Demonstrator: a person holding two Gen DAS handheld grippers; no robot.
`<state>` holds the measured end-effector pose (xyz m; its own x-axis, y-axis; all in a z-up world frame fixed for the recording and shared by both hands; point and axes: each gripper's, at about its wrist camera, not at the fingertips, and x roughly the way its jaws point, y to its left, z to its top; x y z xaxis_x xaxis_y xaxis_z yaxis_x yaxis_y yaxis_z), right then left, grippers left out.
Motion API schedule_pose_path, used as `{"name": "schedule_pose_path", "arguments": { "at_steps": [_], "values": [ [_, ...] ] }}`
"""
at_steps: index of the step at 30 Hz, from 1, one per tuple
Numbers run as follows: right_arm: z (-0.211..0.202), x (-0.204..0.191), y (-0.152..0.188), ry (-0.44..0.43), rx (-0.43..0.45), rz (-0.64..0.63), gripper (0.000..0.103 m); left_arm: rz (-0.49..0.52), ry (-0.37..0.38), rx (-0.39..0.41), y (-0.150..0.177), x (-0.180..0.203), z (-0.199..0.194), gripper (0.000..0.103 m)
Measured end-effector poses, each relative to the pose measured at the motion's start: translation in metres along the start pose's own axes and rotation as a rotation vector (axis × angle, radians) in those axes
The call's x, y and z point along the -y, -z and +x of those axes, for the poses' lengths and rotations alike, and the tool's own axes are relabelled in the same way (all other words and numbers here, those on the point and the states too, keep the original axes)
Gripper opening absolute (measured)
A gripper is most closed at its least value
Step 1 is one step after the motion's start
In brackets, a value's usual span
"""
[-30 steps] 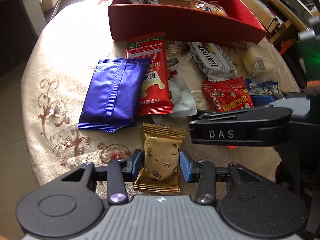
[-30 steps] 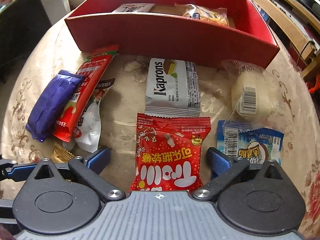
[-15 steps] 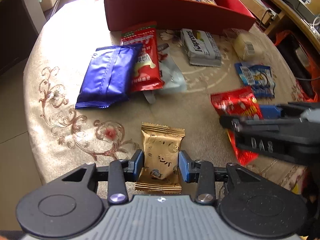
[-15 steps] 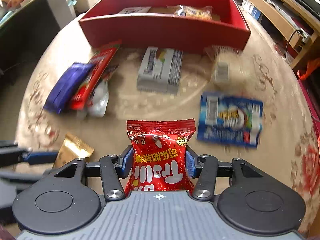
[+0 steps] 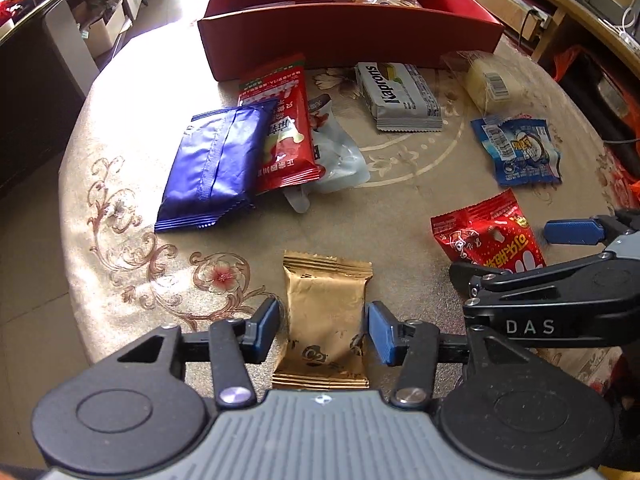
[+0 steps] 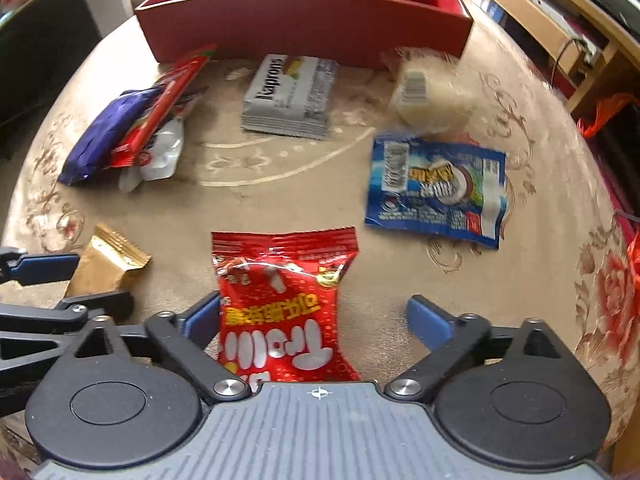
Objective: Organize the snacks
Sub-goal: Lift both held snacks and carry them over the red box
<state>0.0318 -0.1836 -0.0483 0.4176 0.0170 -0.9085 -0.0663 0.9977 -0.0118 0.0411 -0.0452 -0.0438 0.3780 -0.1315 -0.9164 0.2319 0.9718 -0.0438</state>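
My left gripper (image 5: 323, 326) points steeply down at a round table (image 5: 400, 216) covered in a beige flowered cloth. A small gold snack packet (image 5: 325, 320) lies flat on the cloth between its blue pads (image 5: 262, 330). The jaws have just been opening, and a narrow gap shows on each side of the packet, so they are released.

My right gripper (image 6: 316, 322) stands just beside the left one, also tilted down. A red candy bag (image 6: 280, 308) lies on the table between its jaws, close against the left-hand pad and well clear of the other. These jaws have also just been opening and now stand wide apart, gripping nothing.

Farther back on the table sit a blue wrapper (image 5: 216, 168) overlapped by a long red packet (image 5: 286, 128), with a clear pouch (image 5: 340, 156) beneath that, a white wafer pack (image 5: 400, 96), a pale block in clear wrap (image 5: 494, 86) and a blue and white bag (image 5: 520, 152). At the far edge is an open red box (image 5: 348, 34) with a few snacks inside.
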Motion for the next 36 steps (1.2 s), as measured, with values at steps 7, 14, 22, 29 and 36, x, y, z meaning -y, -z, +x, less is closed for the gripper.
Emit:
{"name": "schedule_pose_path", "arguments": {
  "at_steps": [7, 14, 22, 29, 36],
  "values": [
    [0.003, -0.001, -0.002, 0.009, -0.004, 0.003, 0.100, -0.011, -0.015, -0.004, 0.002, 0.000, -0.001, 0.045],
    [-0.015, -0.021, 0.003, -0.005, 0.018, -0.057, 0.060, -0.041, 0.004, -0.016, 0.004, -0.005, -0.005, 0.034],
    [-0.036, -0.010, -0.002, -0.022, 0.057, -0.021, 0.059, -0.064, 0.052, 0.030, -0.004, -0.005, -0.019, 0.034],
    [-0.055, -0.003, -0.014, -0.047, 0.122, 0.008, 0.059, -0.068, 0.061, 0.081, -0.024, -0.001, -0.028, 0.034],
    [-0.061, 0.005, -0.036, -0.050, 0.168, 0.035, 0.059, -0.072, 0.055, 0.130, -0.053, 0.003, -0.034, 0.034]
  ]
}}
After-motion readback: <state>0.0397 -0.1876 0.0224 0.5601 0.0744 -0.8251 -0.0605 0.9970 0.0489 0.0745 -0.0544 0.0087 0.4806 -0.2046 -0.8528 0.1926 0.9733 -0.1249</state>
